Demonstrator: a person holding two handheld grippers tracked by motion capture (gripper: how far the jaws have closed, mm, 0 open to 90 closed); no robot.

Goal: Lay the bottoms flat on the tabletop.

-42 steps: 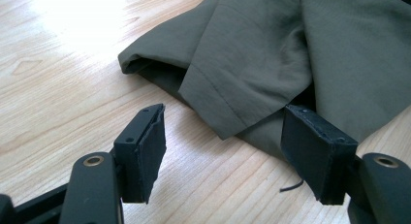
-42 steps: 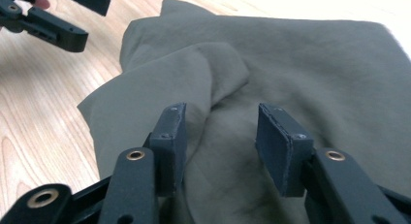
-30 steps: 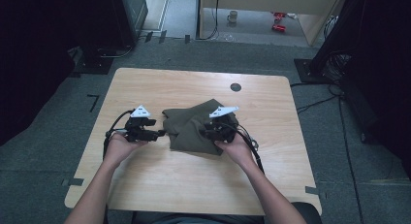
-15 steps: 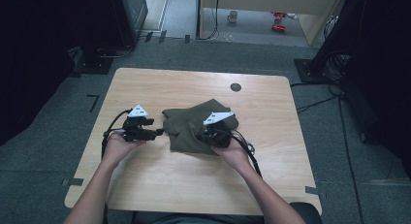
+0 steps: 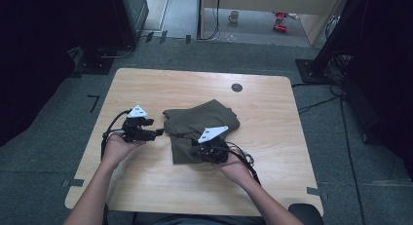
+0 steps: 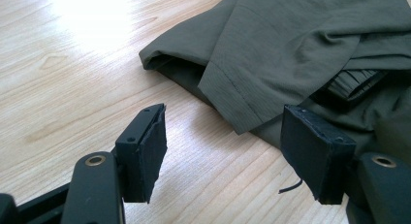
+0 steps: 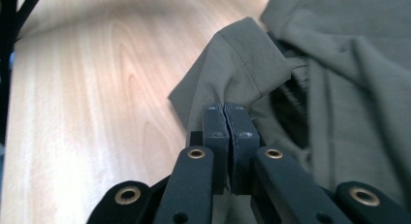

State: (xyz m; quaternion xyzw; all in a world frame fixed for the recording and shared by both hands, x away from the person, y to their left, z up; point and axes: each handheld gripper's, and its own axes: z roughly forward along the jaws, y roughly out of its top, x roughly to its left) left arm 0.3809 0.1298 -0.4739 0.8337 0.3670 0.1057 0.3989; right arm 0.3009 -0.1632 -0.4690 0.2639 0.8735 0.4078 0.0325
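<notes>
An olive-green garment (image 5: 199, 127) lies crumpled in folds on the pale wooden surface (image 5: 272, 176), between the two grippers. The right gripper (image 7: 228, 118) has its fingers (image 7: 215, 136) pressed together on a hemmed flap of the cloth; they have just been closing, and the thin fabric rises between them and spreads beyond their tips. In the high view this gripper (image 5: 195, 148) sits on the near edge of the garment. The left gripper (image 6: 225, 146) has its fingers (image 6: 150, 151) spread wide with nothing between them but bare wood; a stitched hem corner of the garment lies just ahead of them, nearer the right-hand finger. The cloth is smooth, finely woven and matte, with a ribbed band showing in a dark fold. The finger pads are flat black rectangular blocks.
</notes>
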